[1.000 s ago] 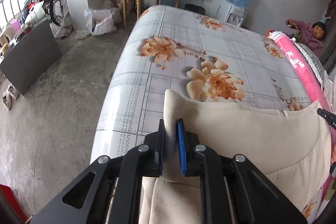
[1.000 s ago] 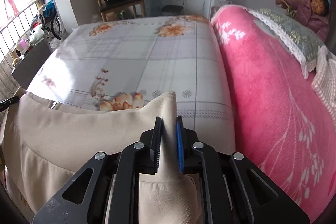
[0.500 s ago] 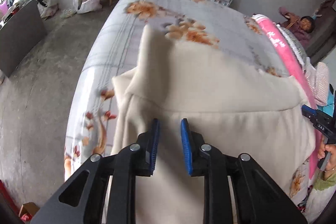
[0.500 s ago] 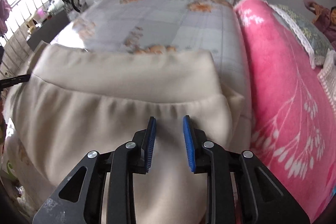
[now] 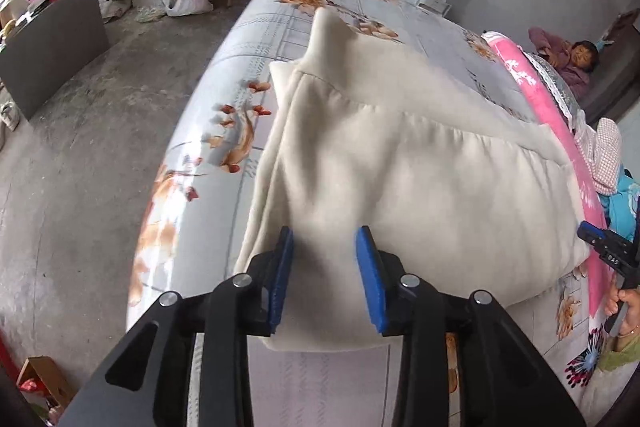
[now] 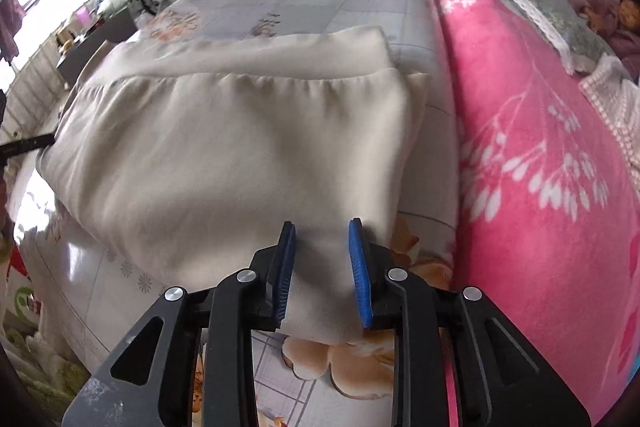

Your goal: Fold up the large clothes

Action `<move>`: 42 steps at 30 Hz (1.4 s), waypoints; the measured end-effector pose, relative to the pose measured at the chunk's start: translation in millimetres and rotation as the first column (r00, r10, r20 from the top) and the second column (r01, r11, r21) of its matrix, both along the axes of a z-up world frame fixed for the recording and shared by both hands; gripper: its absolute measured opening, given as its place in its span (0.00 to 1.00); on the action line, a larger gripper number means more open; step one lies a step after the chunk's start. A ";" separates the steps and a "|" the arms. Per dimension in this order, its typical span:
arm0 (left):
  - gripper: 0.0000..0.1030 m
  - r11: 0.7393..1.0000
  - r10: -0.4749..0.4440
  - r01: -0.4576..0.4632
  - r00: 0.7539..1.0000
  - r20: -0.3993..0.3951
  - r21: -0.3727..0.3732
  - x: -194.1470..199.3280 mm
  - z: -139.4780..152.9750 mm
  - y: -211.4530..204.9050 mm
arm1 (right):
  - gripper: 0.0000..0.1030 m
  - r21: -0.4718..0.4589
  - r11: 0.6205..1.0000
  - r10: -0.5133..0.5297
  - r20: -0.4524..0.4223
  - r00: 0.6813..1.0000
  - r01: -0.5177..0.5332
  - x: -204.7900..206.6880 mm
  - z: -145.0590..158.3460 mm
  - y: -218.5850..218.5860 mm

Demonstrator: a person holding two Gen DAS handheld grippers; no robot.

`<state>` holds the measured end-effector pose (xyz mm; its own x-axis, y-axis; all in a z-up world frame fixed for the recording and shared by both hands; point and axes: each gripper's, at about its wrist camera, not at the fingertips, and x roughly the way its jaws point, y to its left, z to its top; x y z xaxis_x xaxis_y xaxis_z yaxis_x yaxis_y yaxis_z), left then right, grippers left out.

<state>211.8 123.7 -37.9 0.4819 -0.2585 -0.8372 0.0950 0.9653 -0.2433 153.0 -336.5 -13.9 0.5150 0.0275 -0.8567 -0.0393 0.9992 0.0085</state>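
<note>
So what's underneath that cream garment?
The cream garment lies folded on the floral bedsheet, which shows all around it. The sheet directly beneath, and the garment's lower layers, are covered.

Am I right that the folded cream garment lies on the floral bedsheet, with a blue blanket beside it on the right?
Not quite: the blanket is pink, not blue, as the right wrist view shows. The folded cream garment does lie on the floral bedsheet, with the blanket beside it on the right.
</note>
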 end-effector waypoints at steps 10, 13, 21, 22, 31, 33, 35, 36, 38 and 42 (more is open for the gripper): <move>0.52 0.989 -0.088 0.085 0.996 0.024 0.118 -29.2 -4.9 -41.9 | 0.38 0.007 0.999 -0.049 0.012 0.999 0.049 -30.2 -24.9 -6.7; 0.54 0.991 -0.052 0.047 0.998 0.038 0.124 -29.7 -3.4 -39.6 | 0.38 0.034 0.994 -0.101 0.042 0.994 0.099 -40.8 -4.3 -11.9; 0.68 0.987 -0.077 0.059 0.990 0.119 0.147 -31.9 19.4 -67.9 | 0.44 -0.004 0.999 0.036 0.198 0.979 -0.036 -53.2 28.7 34.6; 0.71 0.985 -0.078 0.062 0.992 0.100 0.160 -29.5 14.6 -73.9 | 0.47 -0.028 0.999 0.049 0.182 0.982 -0.044 -48.0 20.2 40.4; 0.94 0.974 -0.022 0.015 0.999 0.028 0.226 -15.4 -15.3 -73.0 | 0.66 -0.043 0.998 0.040 0.106 0.994 -0.036 -34.0 9.7 54.6; 0.95 0.976 -0.019 0.011 0.999 0.033 0.219 -15.4 -17.6 -72.6 | 0.68 0.013 0.996 0.086 0.150 0.985 -0.089 -28.1 17.6 74.5; 0.95 0.973 -0.016 0.006 0.999 0.042 0.229 -15.4 -18.0 -76.2 | 0.69 0.026 0.990 0.129 0.174 0.976 -0.136 -16.9 16.7 99.2; 0.95 0.973 -0.014 0.004 0.999 0.044 0.232 -15.3 -18.6 -76.7 | 0.69 0.026 0.988 0.142 0.175 0.974 -0.149 -11.4 14.3 109.9; 0.95 0.974 -0.009 0.000 0.999 0.040 0.228 -17.7 -18.6 -77.3 | 0.71 0.046 0.981 0.176 0.173 0.969 -0.186 0.4 3.5 130.4; 0.95 0.975 -0.001 -0.006 1.000 0.031 0.224 -17.5 -18.6 -77.0 | 0.74 -0.043 0.985 0.169 0.111 0.979 -0.165 15.6 -29.1 145.9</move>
